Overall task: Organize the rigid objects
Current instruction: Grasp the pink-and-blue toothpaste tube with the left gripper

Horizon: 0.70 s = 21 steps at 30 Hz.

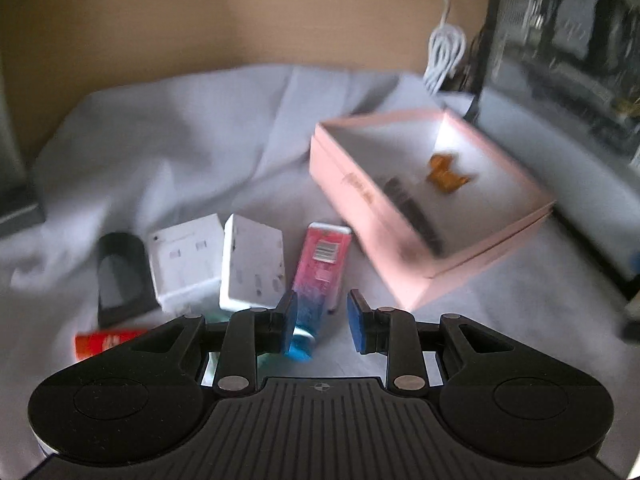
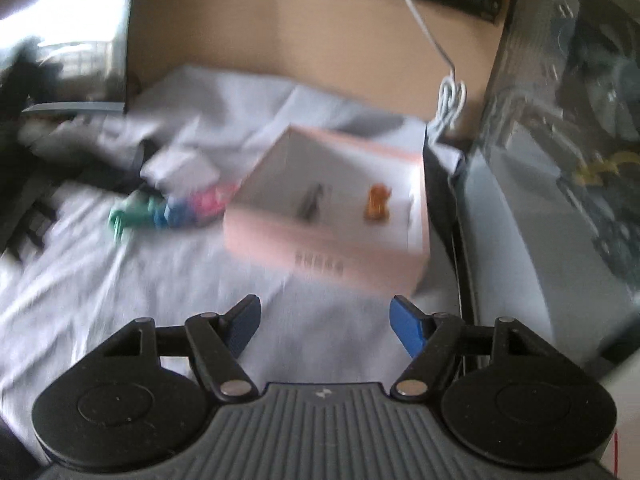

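A pink open box (image 1: 376, 208) lies on the white cloth and holds an orange piece (image 1: 444, 172) and a dark bar (image 1: 416, 212). In front of it lie a pink-and-blue packet (image 1: 320, 268), two white adapters (image 1: 252, 268) (image 1: 186, 260), a black holder (image 1: 120, 276) and a red tube (image 1: 104, 342). My left gripper (image 1: 322, 322) is open, its pads either side of the packet's near end. My right gripper (image 2: 324, 328) is open and empty over bare cloth, just short of the pink box (image 2: 332, 256), whose orange piece (image 2: 378, 202) shows. The right wrist view is blurred.
A coiled white cable (image 1: 444, 56) hangs at the back against a brown cardboard wall (image 1: 240, 20). A dark case (image 1: 568, 52) stands at the right. Green and blue items (image 2: 140, 212) lie left of the box in the right wrist view.
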### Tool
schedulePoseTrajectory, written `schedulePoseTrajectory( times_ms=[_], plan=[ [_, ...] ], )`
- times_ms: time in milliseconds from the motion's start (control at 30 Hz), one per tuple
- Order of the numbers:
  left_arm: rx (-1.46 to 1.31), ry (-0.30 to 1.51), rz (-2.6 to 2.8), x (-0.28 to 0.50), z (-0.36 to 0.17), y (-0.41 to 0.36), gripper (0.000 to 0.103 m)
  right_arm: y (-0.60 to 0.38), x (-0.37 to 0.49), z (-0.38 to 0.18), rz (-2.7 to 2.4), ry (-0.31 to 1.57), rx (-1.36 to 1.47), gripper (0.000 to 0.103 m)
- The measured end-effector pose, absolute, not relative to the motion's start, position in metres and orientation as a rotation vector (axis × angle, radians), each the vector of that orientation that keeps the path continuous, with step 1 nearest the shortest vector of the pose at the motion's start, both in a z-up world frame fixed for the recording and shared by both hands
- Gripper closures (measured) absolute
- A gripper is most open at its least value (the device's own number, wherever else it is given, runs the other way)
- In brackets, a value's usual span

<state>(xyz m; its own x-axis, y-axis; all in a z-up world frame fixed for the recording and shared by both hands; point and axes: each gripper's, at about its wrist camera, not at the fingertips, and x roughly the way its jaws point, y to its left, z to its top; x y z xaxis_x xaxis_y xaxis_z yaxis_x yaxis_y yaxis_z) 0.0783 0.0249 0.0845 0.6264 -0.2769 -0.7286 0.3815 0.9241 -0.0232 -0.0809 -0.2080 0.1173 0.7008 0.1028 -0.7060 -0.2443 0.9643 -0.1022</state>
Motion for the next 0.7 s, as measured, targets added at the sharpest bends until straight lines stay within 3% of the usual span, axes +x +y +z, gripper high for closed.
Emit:
schedulePoseTrajectory(
  times_ms=[300,700],
  plan=[
    [0.196,0.943,-0.386,0.124,0.052,0.007,0.068,-0.233,-0.114,0.108,0.065,0.819,-0.108,0.031],
    [0.136,0.894,-0.384,0.108,0.051,0.019,0.069,-0.219,-0.107,0.102,0.101,0.824,-0.105,0.031]
  ],
)
